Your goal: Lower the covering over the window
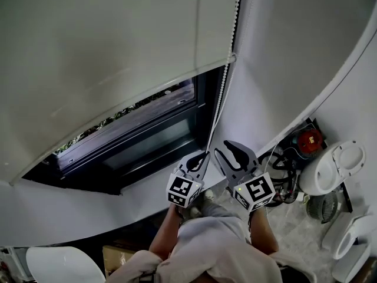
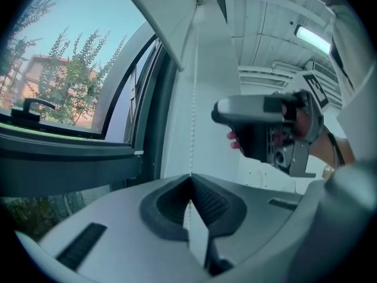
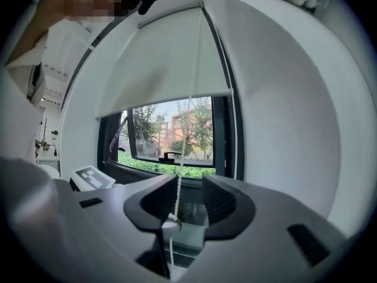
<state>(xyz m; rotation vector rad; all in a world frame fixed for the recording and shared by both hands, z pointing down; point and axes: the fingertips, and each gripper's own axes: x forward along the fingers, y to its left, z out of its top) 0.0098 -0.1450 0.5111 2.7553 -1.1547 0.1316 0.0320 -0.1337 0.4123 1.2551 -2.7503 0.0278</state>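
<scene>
At left, the roller blind covers the upper part of the window. My left gripper pinches the bead chain beside the frame; my right gripper, just beside it, stands spread with the chain hanging between its jaws.
</scene>
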